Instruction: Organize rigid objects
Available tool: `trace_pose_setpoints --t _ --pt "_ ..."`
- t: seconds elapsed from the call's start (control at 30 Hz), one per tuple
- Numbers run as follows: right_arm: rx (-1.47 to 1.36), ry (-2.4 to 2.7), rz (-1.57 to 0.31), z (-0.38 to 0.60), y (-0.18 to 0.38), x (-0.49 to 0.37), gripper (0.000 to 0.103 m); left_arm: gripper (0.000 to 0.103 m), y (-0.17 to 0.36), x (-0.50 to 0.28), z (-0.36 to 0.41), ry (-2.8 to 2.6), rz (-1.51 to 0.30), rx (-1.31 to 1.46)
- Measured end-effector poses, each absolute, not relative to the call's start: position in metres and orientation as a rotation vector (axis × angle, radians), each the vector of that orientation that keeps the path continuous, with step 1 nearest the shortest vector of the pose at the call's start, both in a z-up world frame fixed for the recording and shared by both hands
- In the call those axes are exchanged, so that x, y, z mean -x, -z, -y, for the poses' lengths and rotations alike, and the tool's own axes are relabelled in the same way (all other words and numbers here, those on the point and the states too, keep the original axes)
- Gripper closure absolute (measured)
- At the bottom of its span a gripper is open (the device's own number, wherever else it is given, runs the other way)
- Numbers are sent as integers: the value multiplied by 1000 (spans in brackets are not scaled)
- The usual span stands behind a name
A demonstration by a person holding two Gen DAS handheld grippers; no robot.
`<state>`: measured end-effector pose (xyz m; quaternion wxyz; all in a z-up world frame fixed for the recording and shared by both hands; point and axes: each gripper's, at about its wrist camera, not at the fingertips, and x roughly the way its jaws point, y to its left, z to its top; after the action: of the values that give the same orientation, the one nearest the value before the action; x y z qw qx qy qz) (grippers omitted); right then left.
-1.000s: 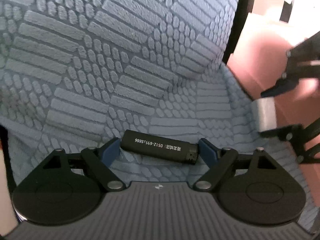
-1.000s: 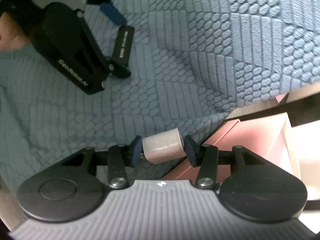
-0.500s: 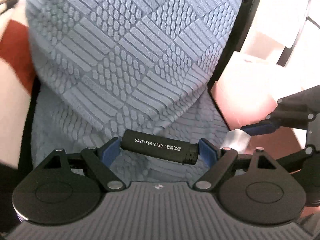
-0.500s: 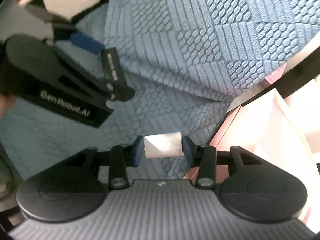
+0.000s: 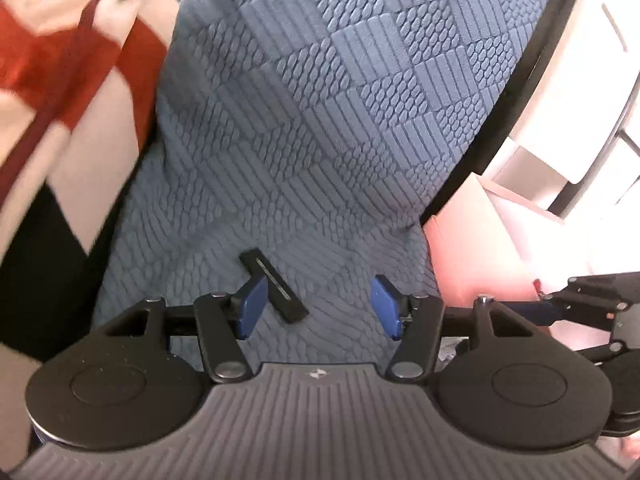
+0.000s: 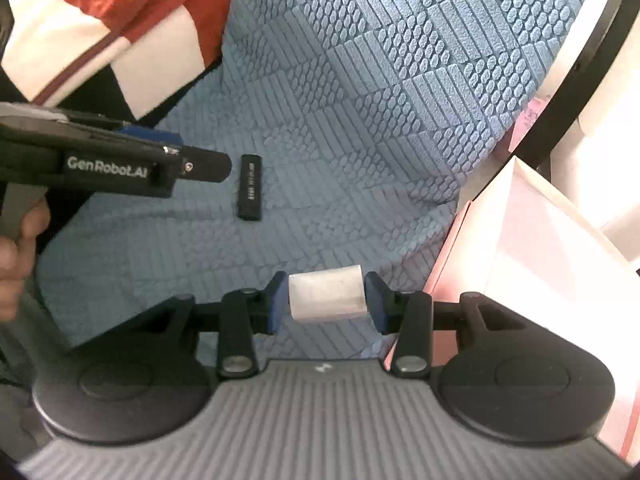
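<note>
Blk gripper point(image 6: 200, 168) w/ "GenRobot.AI", blue pads point(image 5: 251, 311).

left tongs point(image 5: 318, 314): pointed steeply downward; blue pads point(image 5: 251, 310) are seen well apart and nothing is pressed between them. jaws are closing at this moment. in the right wrist view the same tongs point(image 6: 200, 160) are seen side-on at the left edge, gripped from below by a hand point(image 6: 18, 252) whose fingers are wrapped round the handle.

right tongs point(image 6: 327, 300): also angled downward; pads point(image 6: 276, 304) are pressed on both ends of a small white block, which is held clear between them. its linkage is seen at the right edge of the left wrist view.
</note>
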<state>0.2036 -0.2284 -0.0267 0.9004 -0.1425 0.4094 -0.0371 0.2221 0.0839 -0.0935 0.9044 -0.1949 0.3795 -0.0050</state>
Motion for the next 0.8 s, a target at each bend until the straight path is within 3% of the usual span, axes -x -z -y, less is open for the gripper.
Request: trace_pose_setpoints --t 0.23,0.37,0.47,0.8 --pt "207 115 -806 223 31 -199 61 39 104 -230 -95 -10 -817 473" --pt "133 125 -754 212 32 -196 63 29 113 -235 -112 -54 -860 536" --pt "123 117 -732 204 36 -195 73 25 123 -239 -122 -64 -887 624" --pt "140 168 -696 212 64 -185 70 22 143 -253 -115 -113 -942 641"
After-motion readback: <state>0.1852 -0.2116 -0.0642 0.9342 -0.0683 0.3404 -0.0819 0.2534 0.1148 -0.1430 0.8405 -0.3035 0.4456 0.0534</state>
